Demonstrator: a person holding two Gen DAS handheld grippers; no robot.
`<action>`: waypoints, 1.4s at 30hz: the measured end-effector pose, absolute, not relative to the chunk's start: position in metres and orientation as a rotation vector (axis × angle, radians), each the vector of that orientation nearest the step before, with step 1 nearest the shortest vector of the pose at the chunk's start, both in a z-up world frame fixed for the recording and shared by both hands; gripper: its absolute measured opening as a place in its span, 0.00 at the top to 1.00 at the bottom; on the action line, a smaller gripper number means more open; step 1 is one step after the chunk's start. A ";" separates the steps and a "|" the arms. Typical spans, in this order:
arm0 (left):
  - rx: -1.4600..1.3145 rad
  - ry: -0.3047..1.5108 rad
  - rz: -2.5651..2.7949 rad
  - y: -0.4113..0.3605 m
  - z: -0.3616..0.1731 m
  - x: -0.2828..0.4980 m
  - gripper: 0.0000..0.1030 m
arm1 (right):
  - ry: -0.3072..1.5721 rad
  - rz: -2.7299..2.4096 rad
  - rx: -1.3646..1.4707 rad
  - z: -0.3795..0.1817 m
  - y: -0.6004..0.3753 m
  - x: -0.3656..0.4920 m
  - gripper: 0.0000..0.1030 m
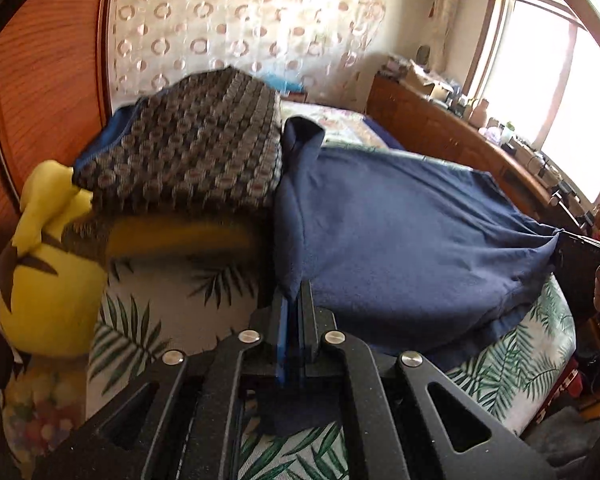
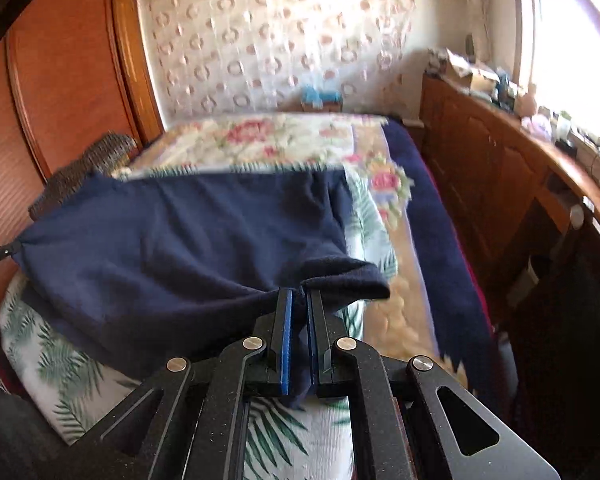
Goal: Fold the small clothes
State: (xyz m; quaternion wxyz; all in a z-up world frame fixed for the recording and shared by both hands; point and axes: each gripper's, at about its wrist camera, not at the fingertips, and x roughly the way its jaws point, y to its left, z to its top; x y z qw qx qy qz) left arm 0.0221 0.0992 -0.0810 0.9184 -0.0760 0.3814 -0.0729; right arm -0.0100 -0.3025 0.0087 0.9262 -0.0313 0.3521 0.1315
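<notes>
Left gripper [image 1: 296, 292] is clamped on one corner of the navy garment [image 1: 400, 232]; the right gripper [image 2: 298, 300] pinches the opposite corner. Between them the cloth hangs stretched just above the bed [image 2: 292, 432], its far part resting there. This looks like the carry-over of a fold; next, both corners should travel together and land evenly.

Navy garment [image 1: 400, 232], soft fleece-like knit, stretched out flat-ish above the palm-print bed cover, pinched at two opposite corners so it sags in the middle with creases fanning from each pinch point. Lower hem droops onto the cover; a cuff or collar end [image 1: 302, 132] sticks up at the far side, right beside the folded patterned knit [image 1: 188, 148] stacked at its left
</notes>
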 end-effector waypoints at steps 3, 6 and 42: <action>-0.149 0.790 -0.159 0.101 -0.081 0.023 0.88 | 0.749 0.253 -0.055 0.002 -0.302 -0.006 0.90; -0.135 0.770 -0.146 0.100 -0.077 0.020 0.57 | 0.743 0.224 -0.061 0.008 -0.301 -0.004 0.66; -0.123 0.798 -0.147 0.081 -0.093 0.023 0.39 | 0.796 0.330 0.081 -0.022 -0.327 -0.029 0.90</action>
